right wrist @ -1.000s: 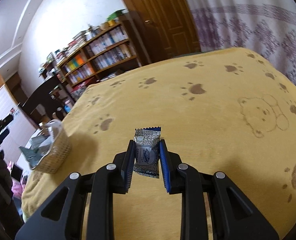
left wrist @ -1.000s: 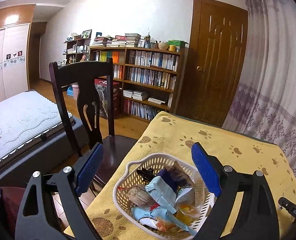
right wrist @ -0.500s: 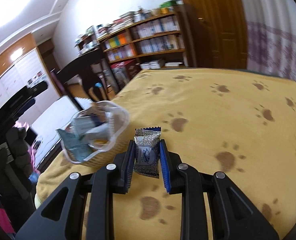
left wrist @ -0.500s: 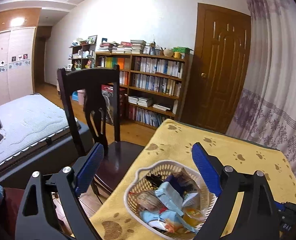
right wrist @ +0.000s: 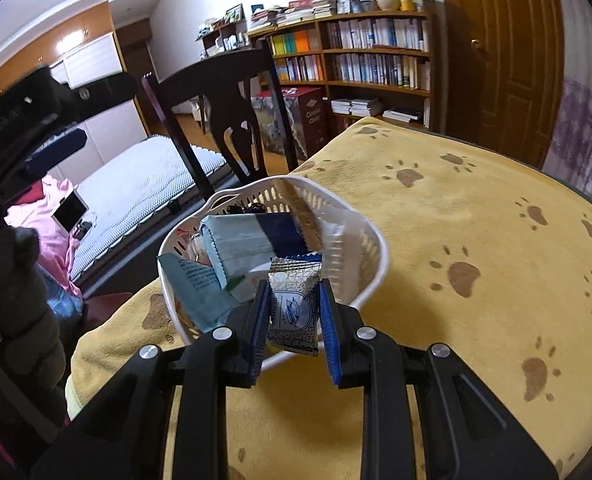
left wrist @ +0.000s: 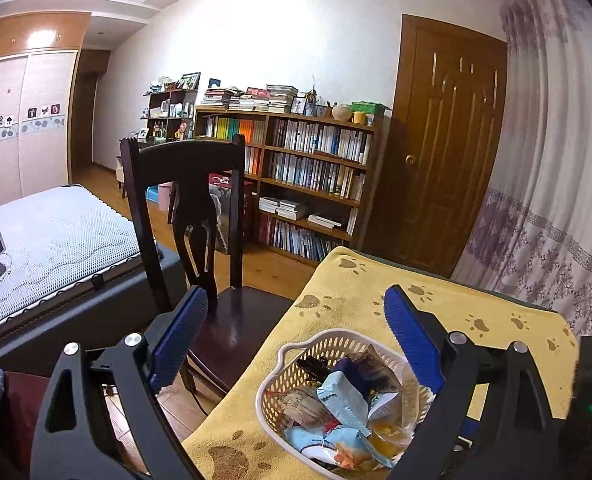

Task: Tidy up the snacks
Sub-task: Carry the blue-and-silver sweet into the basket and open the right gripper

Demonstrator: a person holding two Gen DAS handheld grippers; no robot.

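The right tongs [right wrist: 292, 312] are clenched on a small silver packet [right wrist: 294, 304] printed with a blue emblem, holding it upright between the blue pads [right wrist: 258, 320]. The packet sits over the near rim of the white basket [right wrist: 370, 240], which stands just ahead of these tongs on the yellow paw-print surface [right wrist: 476, 240]. Inside the basket, beyond the pads, lie other snacks: a pale blue wrapper [right wrist: 236, 240] and a dark blue pack [right wrist: 282, 234], piled against each other.

The left tongs [left wrist: 296, 332] are released, their pads [left wrist: 180, 336] spread wide and holding nothing. The basket [left wrist: 324, 346] lies below and between them, nearer the right pad, close to the surface's left edge. In it, a pale blue wrapper [left wrist: 342, 394] rests on top and an orange jelly cup [left wrist: 384, 434] sits at the near side. Beyond the left pad stands a dark chair [left wrist: 184, 200].
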